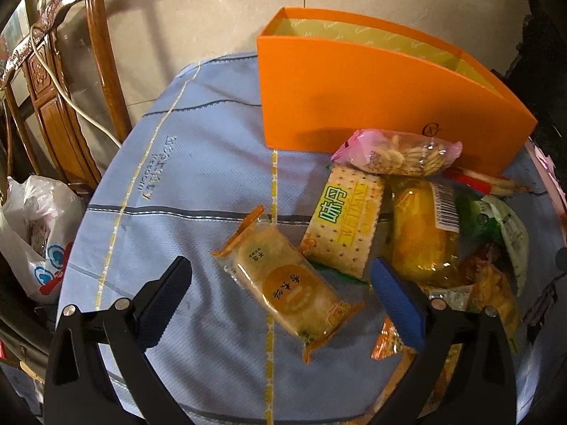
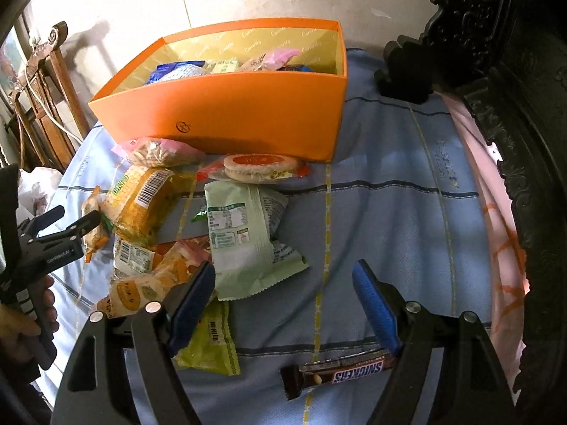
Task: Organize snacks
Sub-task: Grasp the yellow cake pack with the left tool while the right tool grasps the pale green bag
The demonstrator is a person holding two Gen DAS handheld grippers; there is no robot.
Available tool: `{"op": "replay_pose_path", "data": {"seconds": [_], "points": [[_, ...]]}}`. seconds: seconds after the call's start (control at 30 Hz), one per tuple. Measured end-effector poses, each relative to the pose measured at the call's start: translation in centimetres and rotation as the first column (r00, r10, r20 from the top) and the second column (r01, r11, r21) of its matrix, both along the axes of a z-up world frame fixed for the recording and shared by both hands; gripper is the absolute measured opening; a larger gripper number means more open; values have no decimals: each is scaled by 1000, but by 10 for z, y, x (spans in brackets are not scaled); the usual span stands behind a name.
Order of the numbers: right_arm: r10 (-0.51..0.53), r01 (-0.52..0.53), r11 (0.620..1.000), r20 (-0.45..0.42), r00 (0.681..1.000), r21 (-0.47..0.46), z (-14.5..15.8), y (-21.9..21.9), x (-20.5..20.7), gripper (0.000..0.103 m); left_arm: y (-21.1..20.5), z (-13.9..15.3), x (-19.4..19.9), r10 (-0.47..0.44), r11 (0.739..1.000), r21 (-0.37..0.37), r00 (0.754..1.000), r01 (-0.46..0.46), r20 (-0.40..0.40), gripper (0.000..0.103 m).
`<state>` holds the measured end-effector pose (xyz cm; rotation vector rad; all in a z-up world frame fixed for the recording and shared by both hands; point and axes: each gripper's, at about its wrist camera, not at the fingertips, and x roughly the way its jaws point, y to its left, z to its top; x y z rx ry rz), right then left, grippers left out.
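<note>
An orange box (image 1: pixel 372 106) stands at the back of the blue cloth; in the right wrist view the orange box (image 2: pixel 230 113) holds several snacks. A pile of snack packets lies in front of it. My left gripper (image 1: pixel 280 276) is open, its jaws either side of a clear pastry packet (image 1: pixel 283 279) on the cloth. It also shows in the right wrist view (image 2: pixel 76 219). My right gripper (image 2: pixel 283 283) is open and empty above bare cloth, beside a pale green packet (image 2: pixel 244 241). A Snickers bar (image 2: pixel 340 375) lies below it.
A cracker packet (image 1: pixel 343 219), a pink packet (image 1: pixel 397 152) and a yellow packet (image 1: pixel 421 233) lie near the box. A wooden chair (image 1: pixel 63 88) and a plastic bag (image 1: pixel 35 233) are to the left. A dark carved wooden frame (image 2: pixel 496 106) is on the right.
</note>
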<state>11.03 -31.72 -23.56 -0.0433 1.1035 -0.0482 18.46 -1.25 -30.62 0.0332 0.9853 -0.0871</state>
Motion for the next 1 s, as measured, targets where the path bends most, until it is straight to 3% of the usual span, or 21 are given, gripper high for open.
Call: {"op": "replay_pose_path", "data": {"seconds": [0.13,0.3,0.43,0.53,0.77,0.97,1.0], "points": [[-3,3,1000,-9,1000,-6,-4,-1,2,80,-4,-16,6,7,1000,28,1000,-6,-29,99],[-9,9,1000,-20,1000,-8,-10,-3,5,80,1,-20,-1,-9,1000,18,1000,9,5,99],[-11,11,1000,-20,1000,-1,-14,-3,9,80,16,-30,-7,27,999,37,998,-26,-48,99],[-5,5,1000,-20,1000,-17,-18,0,13,80,27,-35,-15,37,999,25,998,-36,-45,99],[81,-81,992,-8,997,-95,-29,25,41,80,28,-36,-20,29,999,14,999,-29,-26,99],[138,-152,975,-97,986,-162,-56,48,62,79,29,-38,-20,38,999,6,999,-38,-20,99],[115,-129,986,-130,985,-104,-63,43,63,70,29,-38,-20,36,999,5,999,-36,-21,99]]}}
